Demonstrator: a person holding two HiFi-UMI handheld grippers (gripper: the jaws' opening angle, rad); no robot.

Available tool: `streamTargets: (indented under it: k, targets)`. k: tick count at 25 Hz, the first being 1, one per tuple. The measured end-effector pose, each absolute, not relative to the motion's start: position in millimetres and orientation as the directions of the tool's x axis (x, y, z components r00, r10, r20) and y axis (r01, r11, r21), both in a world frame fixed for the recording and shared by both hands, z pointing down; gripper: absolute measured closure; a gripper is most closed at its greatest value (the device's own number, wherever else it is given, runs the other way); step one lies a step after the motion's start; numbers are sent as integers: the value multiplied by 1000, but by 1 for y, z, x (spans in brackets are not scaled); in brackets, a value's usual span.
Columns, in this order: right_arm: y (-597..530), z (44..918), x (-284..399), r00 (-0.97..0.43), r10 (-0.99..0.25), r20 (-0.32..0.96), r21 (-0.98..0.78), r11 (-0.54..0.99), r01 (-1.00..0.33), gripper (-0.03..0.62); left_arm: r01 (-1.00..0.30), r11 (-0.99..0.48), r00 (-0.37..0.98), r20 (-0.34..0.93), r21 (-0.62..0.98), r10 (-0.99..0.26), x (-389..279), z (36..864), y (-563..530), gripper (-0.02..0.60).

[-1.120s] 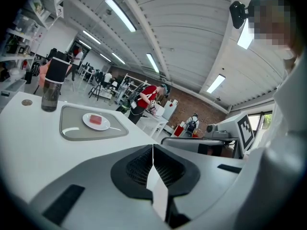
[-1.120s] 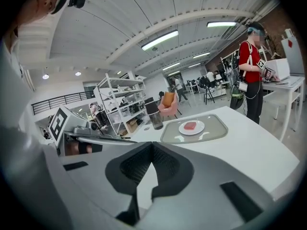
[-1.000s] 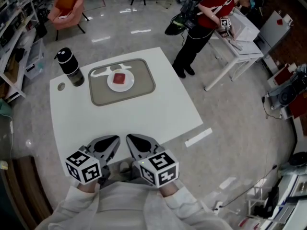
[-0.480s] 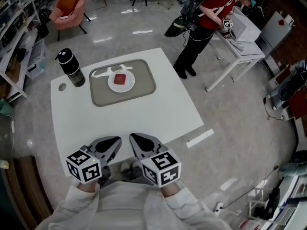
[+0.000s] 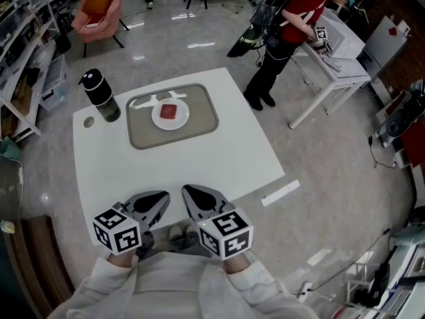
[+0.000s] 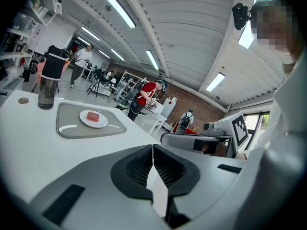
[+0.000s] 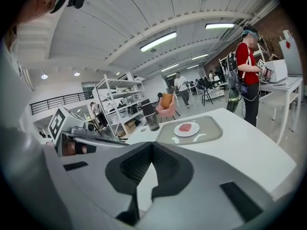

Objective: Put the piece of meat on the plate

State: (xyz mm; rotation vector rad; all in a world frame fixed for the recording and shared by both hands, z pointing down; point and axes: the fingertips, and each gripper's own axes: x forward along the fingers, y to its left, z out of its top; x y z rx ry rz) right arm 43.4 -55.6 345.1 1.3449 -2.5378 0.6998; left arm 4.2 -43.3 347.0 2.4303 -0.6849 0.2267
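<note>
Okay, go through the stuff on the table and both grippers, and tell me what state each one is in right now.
piece of meat: lying on the plate
plate: flat on the tray, holding the meat
tray: flat on the table
bottle: upright, cap on, beside the tray
left gripper: jaws together, empty
right gripper: jaws together, empty

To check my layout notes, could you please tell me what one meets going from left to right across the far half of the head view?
The bottle → the plate with the meat → the person in red.
</note>
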Motion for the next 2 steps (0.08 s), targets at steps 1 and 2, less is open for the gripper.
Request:
streamTargets:
  k: [1, 2]
  targets:
    - [-55, 345, 43, -574, -730, 371, -319, 481, -817, 579, -523, -688, 853, 310, 504, -420, 4, 347, -43, 569]
    - [-55, 345, 42, -576, -728, 371, -319, 483, -816, 579, -523, -686, 853, 311, 506, -420, 4, 347, -42, 569]
